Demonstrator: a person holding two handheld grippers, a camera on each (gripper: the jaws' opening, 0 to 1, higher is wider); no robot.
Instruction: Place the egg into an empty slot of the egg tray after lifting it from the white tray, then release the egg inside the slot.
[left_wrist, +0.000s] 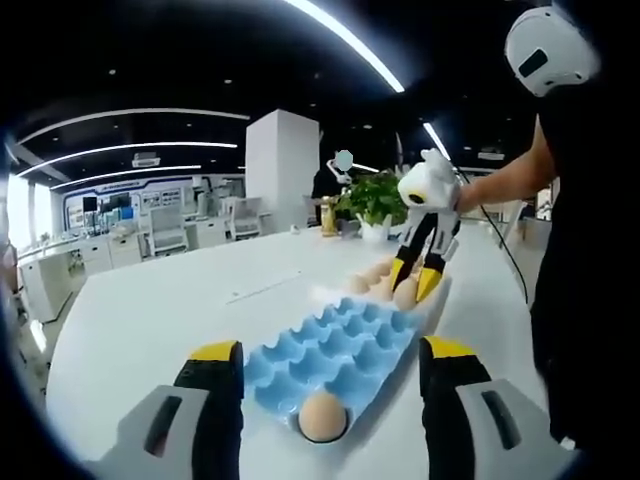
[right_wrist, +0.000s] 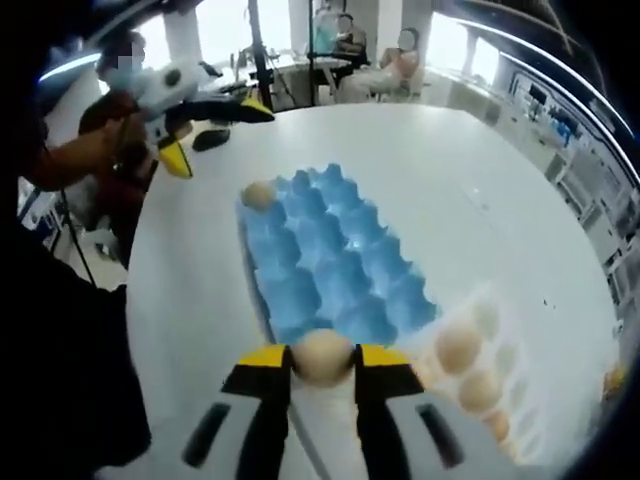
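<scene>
Right gripper (right_wrist: 322, 372) angled downward at the blue egg tray's (right_wrist: 335, 265) near edge, fingers pinching an egg (right_wrist: 323, 357). Left gripper (left_wrist: 330, 375) held level above the worktop (left_wrist: 150, 320), fingers spread.

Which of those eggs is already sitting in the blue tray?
The lone egg in the blue tray's corner slot; another is in the right gripper, the rest lie outside.

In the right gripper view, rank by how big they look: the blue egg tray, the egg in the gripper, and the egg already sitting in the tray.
1. Blue egg tray, clearly largest.
2. Egg held in the right gripper.
3. Egg in the tray's far corner slot.
The held egg sits much nearer the camera, so the two eggs may really be alike in size.
</scene>
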